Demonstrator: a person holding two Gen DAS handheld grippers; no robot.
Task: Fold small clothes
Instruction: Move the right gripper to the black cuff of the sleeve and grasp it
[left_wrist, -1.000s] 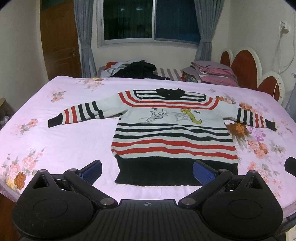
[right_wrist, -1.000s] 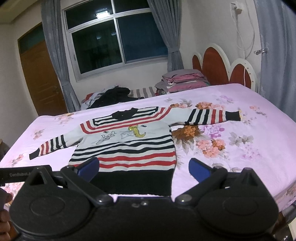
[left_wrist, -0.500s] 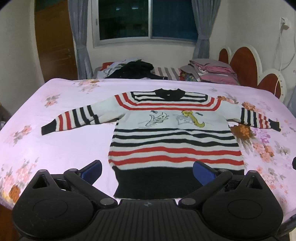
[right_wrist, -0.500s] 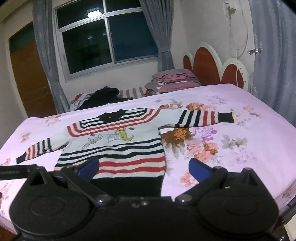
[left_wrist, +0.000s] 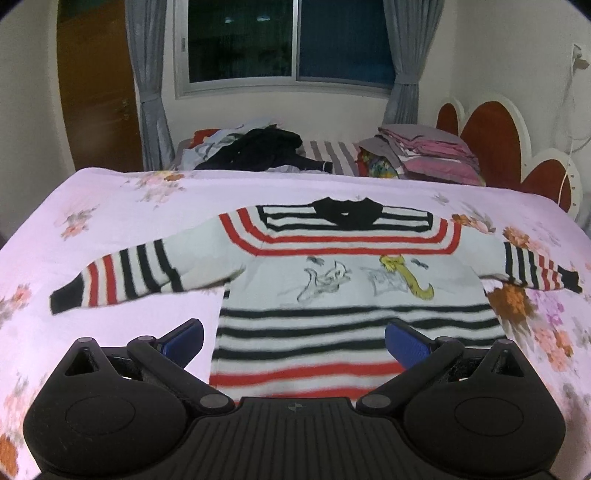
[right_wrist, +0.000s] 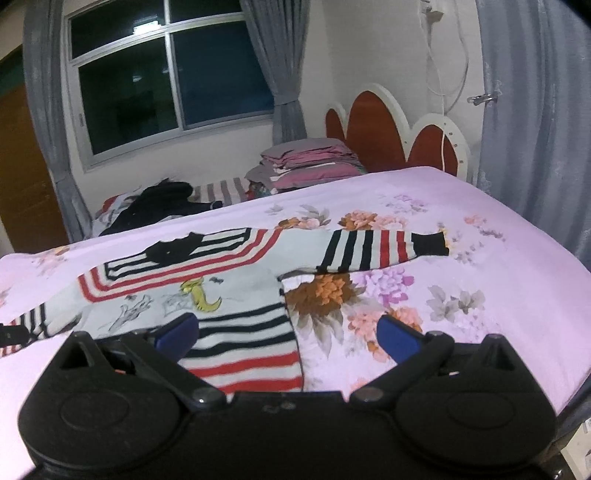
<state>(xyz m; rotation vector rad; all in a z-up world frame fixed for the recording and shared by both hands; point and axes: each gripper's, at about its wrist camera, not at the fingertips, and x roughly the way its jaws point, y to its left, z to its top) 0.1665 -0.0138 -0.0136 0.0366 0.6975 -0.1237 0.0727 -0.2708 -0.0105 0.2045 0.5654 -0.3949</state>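
Note:
A small white sweater (left_wrist: 343, 280) with red and black stripes and cartoon prints lies flat, face up, on the pink floral bedspread (left_wrist: 110, 221), both sleeves spread out. My left gripper (left_wrist: 293, 341) is open above the sweater's lower body, nothing between its blue pads. In the right wrist view the same sweater (right_wrist: 207, 280) lies to the left, its right sleeve (right_wrist: 380, 247) stretched out ahead. My right gripper (right_wrist: 288, 336) is open over the sweater's right side edge, holding nothing. The hem is hidden behind both gripper bodies.
A heap of dark clothes (left_wrist: 258, 151) and a stack of folded pink and grey bedding (left_wrist: 428, 155) lie beyond the bed's far edge, under the window. A red and white headboard (right_wrist: 391, 136) stands at the right. Bare bedspread (right_wrist: 480, 280) lies right of the sweater.
Both grippers have moved forward over the sweater, so it looks larger and its black hem has dropped out of sight. The right gripper has also swung rightward. Both stayed open.

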